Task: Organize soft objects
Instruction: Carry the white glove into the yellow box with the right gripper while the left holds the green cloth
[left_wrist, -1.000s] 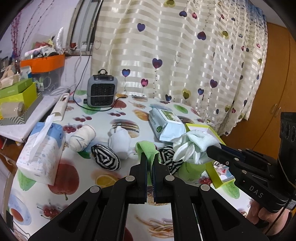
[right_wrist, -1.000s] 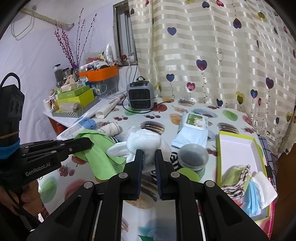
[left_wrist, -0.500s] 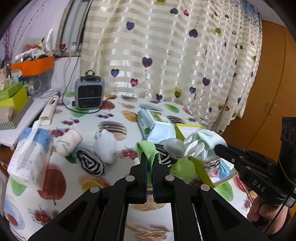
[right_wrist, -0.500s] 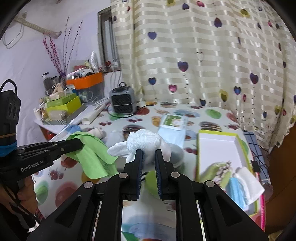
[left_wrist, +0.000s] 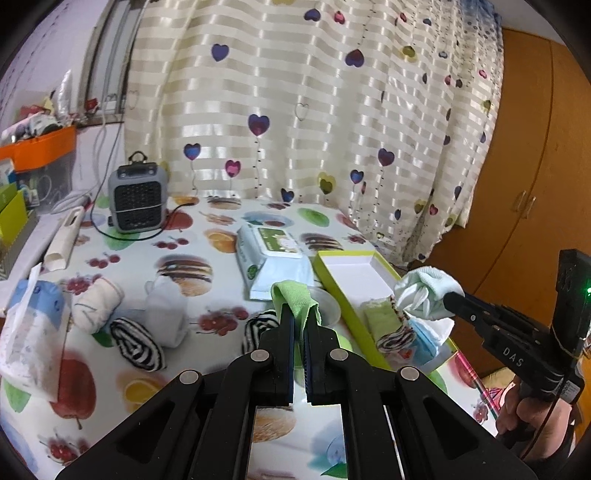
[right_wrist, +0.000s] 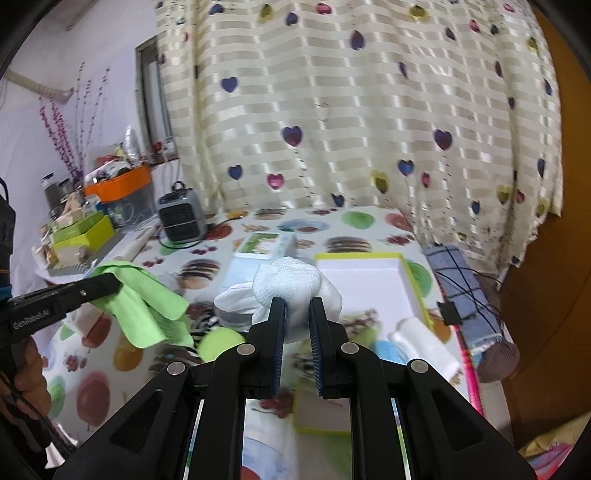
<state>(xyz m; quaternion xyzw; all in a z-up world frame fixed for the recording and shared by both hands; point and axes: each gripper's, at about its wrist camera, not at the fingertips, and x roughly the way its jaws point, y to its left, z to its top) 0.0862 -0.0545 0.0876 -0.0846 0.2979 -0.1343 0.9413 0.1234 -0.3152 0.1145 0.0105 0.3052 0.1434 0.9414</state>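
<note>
Now L claw (left_wrist: 299, 314) pinches green cloth (left_wrist: 293, 295), R claw (right_wrist: 297, 314) clamps white sock (right_wrist: 291, 286) above box rim (right_wrist: 413, 273).

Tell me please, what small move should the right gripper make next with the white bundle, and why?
Probably lower it a little and release. The right gripper is shut on the white sock bundle, held above the green-rimmed box, where other soft items already lie. The left gripper, shut on the green cloth, stays clear to the side.
</note>
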